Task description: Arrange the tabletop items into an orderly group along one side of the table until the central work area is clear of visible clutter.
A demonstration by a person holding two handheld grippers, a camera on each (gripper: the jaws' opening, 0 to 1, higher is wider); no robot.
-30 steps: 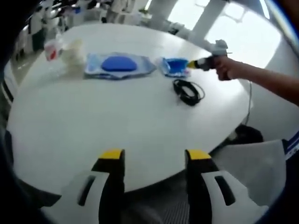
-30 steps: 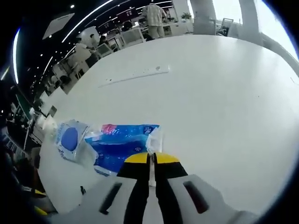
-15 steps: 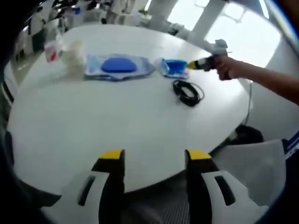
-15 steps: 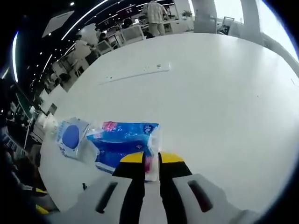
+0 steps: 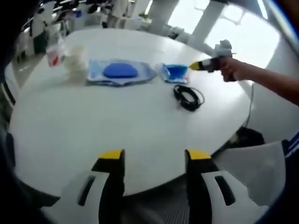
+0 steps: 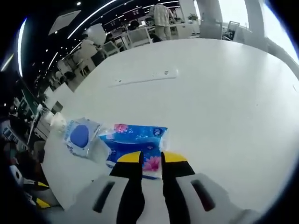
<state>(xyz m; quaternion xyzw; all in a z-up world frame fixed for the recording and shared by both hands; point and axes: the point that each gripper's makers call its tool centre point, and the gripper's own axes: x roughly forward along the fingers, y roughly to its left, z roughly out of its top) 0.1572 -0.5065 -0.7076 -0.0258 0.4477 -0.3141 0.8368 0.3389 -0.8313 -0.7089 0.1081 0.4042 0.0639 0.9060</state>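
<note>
In my left gripper view, the round white table [image 5: 117,135] spans the frame. At upper left stands a blurred clear container with a red label [image 5: 55,52], and just right of it a pale crumpled bag [image 5: 74,59]. Next along the far edge lies a clear pouch with a blue oval pad [image 5: 119,72], then a small blue tissue pack [image 5: 174,73]. Below and right of the pack sits a coiled black cable [image 5: 188,96], apart from it. At upper right a hand [image 5: 231,69] holds the right gripper [image 5: 195,66], its yellow tip just beside the pack; nothing lies between them. My left gripper [image 5: 154,156] rises at bottom centre over bare table near the front edge, jaws spread wide, grasping nothing.

In my right gripper view, the blue-pad pouch [image 6: 82,136] lies at centre left, with the tissue pack [image 6: 135,140] touching its right side. A white strip [image 6: 145,78] lies well beyond, upper centre. My right gripper [image 6: 152,158] is parted narrowly at bottom centre, the pack's flowered near edge showing between its tips; I cannot tell whether they touch it.
</note>
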